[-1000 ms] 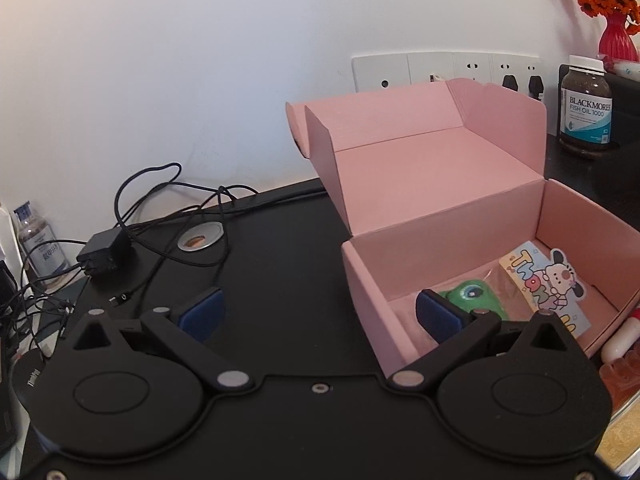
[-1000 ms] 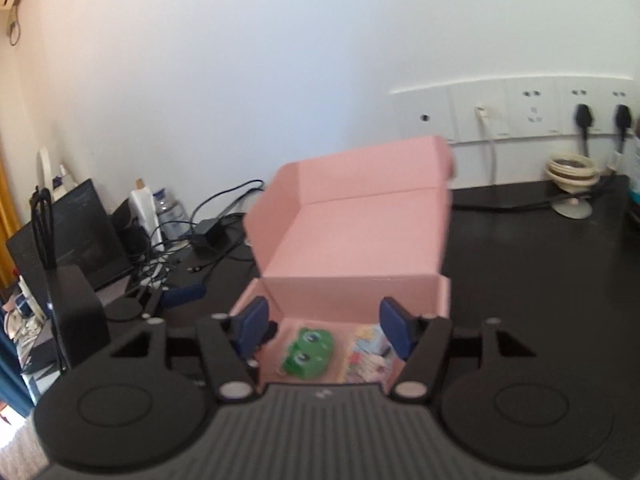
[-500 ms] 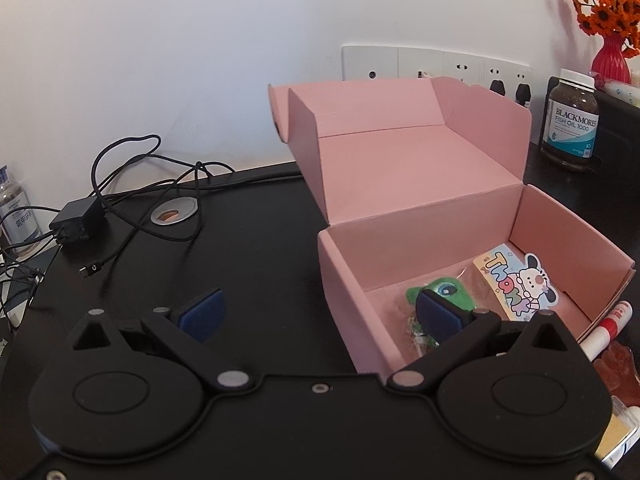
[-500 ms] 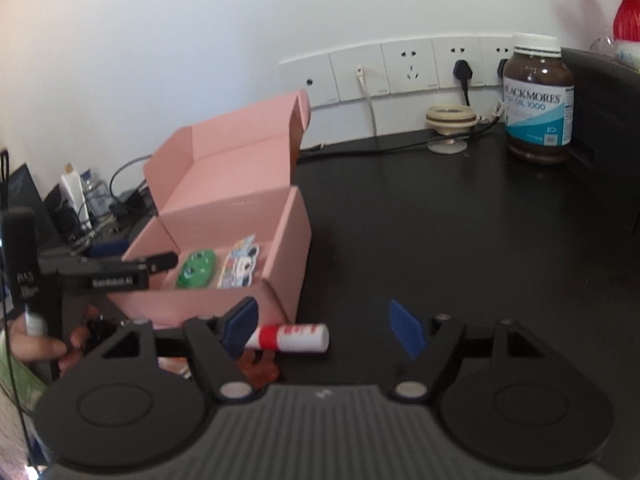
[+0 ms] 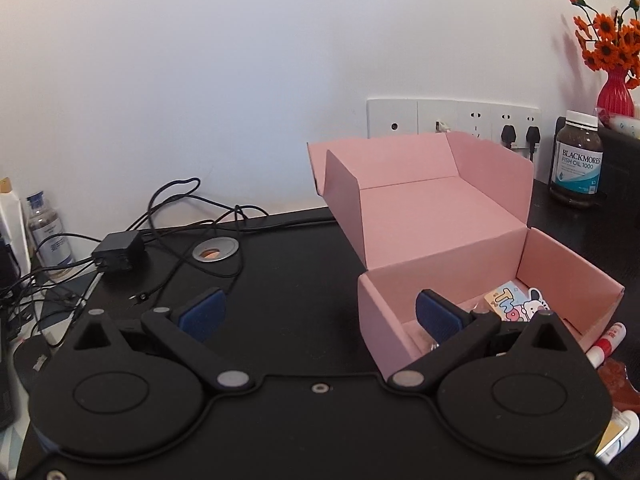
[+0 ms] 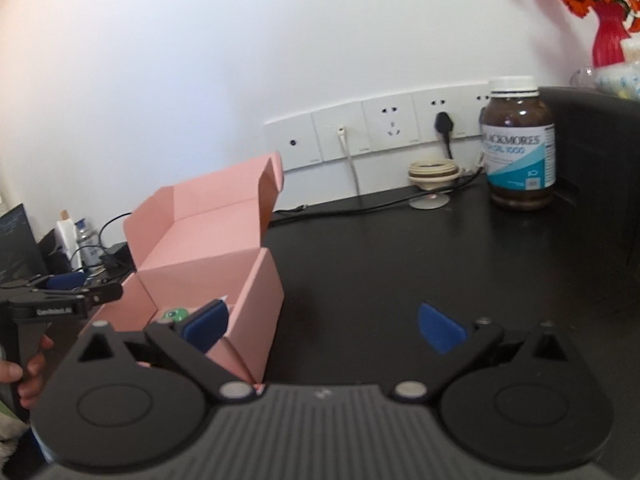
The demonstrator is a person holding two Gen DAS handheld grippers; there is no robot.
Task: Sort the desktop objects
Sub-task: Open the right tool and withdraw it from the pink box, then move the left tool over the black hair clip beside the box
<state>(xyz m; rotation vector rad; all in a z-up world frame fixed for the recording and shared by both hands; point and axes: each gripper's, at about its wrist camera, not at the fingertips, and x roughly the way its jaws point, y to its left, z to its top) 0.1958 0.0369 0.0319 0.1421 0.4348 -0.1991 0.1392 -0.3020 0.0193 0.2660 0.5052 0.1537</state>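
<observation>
Both grippers are empty here. The left gripper (image 5: 318, 312) hangs with its blue pads spread wide at the near left corner of the open pink cardboard box (image 5: 532, 252), one pad over the box's interior, likely standing by to steady it. The right gripper (image 6: 322, 326) is spread too, holding nothing, low over bare black desk (image 6: 400, 272) to the right of the box. The lid leans back towards the wall, so the opening is free from above. Inside lie a cartoon dog sticker card (image 5: 516, 306) and a green frog-faced toy (image 6: 176, 313). Still outside, just right of the box's near corner: a white glue stick with red print (image 5: 608, 342), beside a reddish translucent piece (image 5: 618, 384), probably next in line. Further off, a brown fish-oil bottle (image 6: 518, 144), a red vase of orange flowers (image 5: 616, 92), and tangled black cables (image 5: 168, 216) far left, none blocking the way.
</observation>
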